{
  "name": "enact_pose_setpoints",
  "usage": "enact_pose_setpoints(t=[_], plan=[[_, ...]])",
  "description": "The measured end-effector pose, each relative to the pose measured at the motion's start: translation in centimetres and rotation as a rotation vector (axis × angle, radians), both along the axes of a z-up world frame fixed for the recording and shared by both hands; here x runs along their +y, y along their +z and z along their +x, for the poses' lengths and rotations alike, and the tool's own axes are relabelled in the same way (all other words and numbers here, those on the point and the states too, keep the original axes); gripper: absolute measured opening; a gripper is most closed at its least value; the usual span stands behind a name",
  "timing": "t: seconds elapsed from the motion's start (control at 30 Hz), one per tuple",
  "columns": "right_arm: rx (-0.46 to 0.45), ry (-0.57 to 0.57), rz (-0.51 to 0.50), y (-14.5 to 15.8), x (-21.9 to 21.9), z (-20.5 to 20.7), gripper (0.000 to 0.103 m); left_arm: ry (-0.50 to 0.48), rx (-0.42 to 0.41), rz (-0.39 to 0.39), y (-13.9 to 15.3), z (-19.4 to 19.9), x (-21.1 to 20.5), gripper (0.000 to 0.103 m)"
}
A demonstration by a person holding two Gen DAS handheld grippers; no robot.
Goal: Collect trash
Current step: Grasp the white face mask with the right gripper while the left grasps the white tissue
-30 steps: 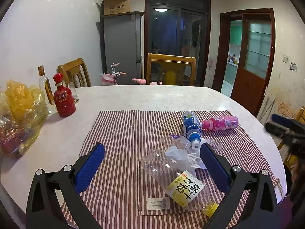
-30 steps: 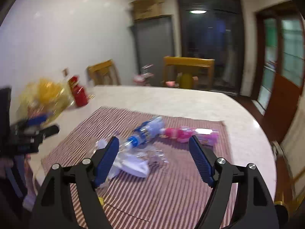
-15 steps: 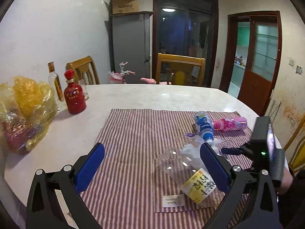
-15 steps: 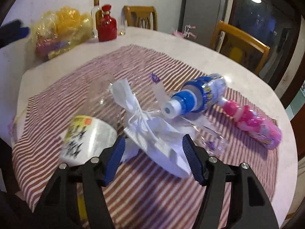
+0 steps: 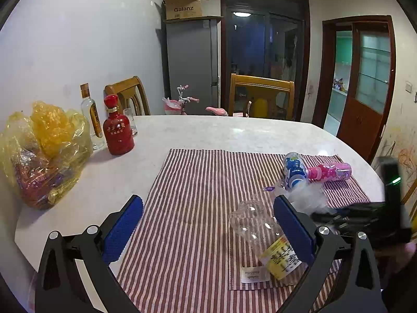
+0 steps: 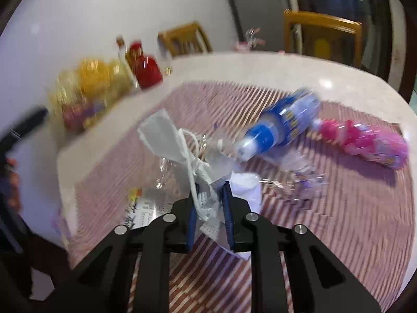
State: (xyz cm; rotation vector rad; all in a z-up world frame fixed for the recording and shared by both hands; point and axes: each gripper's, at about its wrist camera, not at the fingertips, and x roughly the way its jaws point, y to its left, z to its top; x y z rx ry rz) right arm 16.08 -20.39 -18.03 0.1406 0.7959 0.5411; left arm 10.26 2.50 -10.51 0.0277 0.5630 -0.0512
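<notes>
A pile of trash lies on the striped cloth (image 5: 198, 182). It holds a white face mask (image 6: 166, 135), a crinkled clear wrapper (image 6: 299, 177), a blue-capped bottle (image 6: 284, 122), a pink bottle (image 6: 362, 140) and a clear crushed bottle with a yellow label (image 5: 260, 232). My right gripper (image 6: 210, 190) is closing, and its blue pads pinch the bunched lower part of the mask. My left gripper (image 5: 207, 203) hangs open over the cloth with nothing between its fingers; the clear bottle lies just beyond its right finger. The blue bottle (image 5: 293, 169) and pink bottle (image 5: 329, 172) lie at the far right.
A yellow plastic bag (image 5: 44, 151), a red bottle (image 5: 117, 130), a clear liquor bottle (image 5: 90, 114) and a small glass (image 5: 129, 120) stand at the table's left. Wooden chairs (image 5: 260, 91) stand behind the pale round table (image 5: 78, 195). A hand shows at the left edge (image 6: 10, 180).
My right gripper came down onto the trash pile and its jaws narrowed from wide open to pinching the white mask. In the left wrist view it entered from the right.
</notes>
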Motion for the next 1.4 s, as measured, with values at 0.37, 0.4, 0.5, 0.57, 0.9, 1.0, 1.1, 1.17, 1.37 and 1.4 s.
enact_pose_setpoints(t=[0.37,0.4,0.5,0.57,0.9,1.0,1.1,1.17,1.37,1.4], plan=[[0.118,-0.114,-0.006,-0.8,-7.2,-4.0,0.039,-0.059,0.014,0.008,-0.3,0.3,-2.1,0.097],[0.122,-0.136,-0.008,-1.1,-7.7,-4.4,0.047,-0.062,0.018,0.007,-0.4,0.3,-2.3,0.097],[0.121,-0.194,0.008,-1.5,-9.0,-5.3,0.066,-0.085,0.03,0.012,-0.7,0.5,-3.1,0.097],[0.112,-0.246,-0.005,-1.4,-9.8,-5.9,0.07,-0.097,0.031,0.018,-0.7,0.6,-3.5,0.097],[0.222,-0.106,-0.047,-4.4,-8.3,-5.4,0.072,-0.151,0.051,0.028,-1.0,0.9,-5.8,0.097],[0.238,-0.114,-0.021,-5.7,-7.1,-4.4,0.062,-0.164,0.047,0.039,-0.9,0.7,-6.5,0.097],[0.238,-0.128,0.059,-5.6,-7.1,-4.0,0.025,-0.172,0.051,0.046,-0.9,0.6,-6.8,0.097],[0.215,-0.14,0.057,-4.7,-7.3,-4.3,0.014,-0.18,0.051,0.046,-0.9,0.6,-7.0,0.097],[0.102,-0.232,0.102,0.2,-10.6,-6.5,0.012,-0.244,0.081,0.036,-1.9,0.8,-9.4,0.097],[0.085,-0.251,0.106,1.0,-11.2,-6.9,0.012,-0.265,0.095,0.035,-2.2,0.8,-10.0,0.097]])
